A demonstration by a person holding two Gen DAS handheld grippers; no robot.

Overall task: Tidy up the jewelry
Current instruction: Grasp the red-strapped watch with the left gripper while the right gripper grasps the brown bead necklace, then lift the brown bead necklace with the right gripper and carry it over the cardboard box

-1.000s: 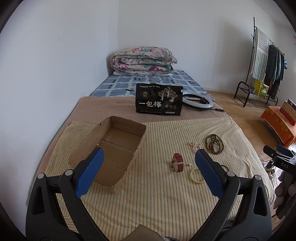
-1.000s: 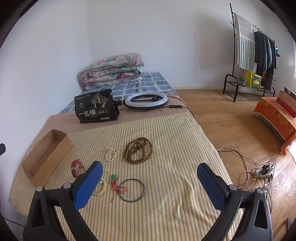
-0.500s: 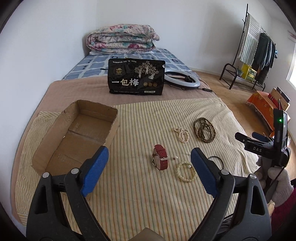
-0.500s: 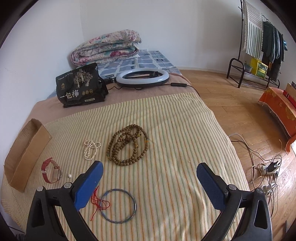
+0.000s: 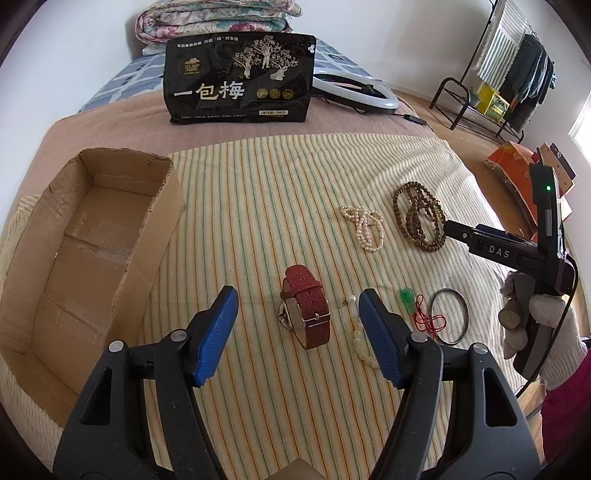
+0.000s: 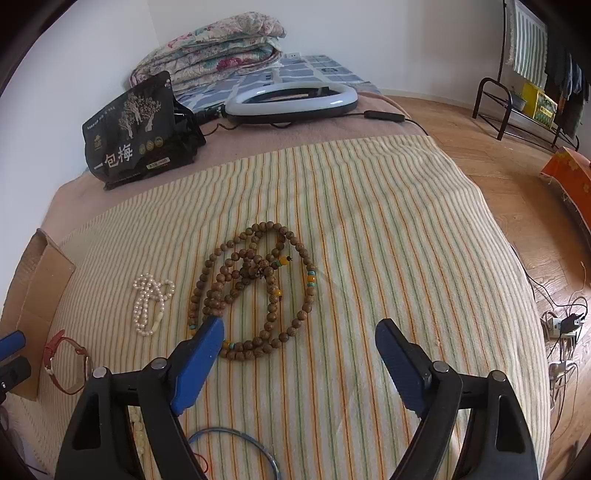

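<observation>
Jewelry lies on a striped cloth. My left gripper (image 5: 298, 306) is open, its blue fingers either side of a red-strapped watch (image 5: 306, 312), slightly above it. A cream bead bracelet (image 5: 360, 341) is partly hidden behind the right finger. A pearl necklace (image 5: 364, 227), brown wooden beads (image 5: 419, 216), a green pendant on red cord (image 5: 419, 308) and a dark bangle (image 5: 448, 315) lie to the right. An open cardboard box (image 5: 85, 251) sits at the left. My right gripper (image 6: 299, 354) is open and empty, just near of the wooden beads (image 6: 255, 288); the pearls (image 6: 149, 302) are to its left.
A black snack bag (image 5: 240, 77) stands at the back of the cloth, with a ring light (image 5: 354, 88) and folded quilt (image 5: 218, 16) behind it. The bed edge drops to wood floor with cables (image 6: 561, 325) on the right.
Both grippers have moved forward and down toward the cloth. The left one now straddles the watch; the right one has closed in on the wooden beads. Both stay open.
</observation>
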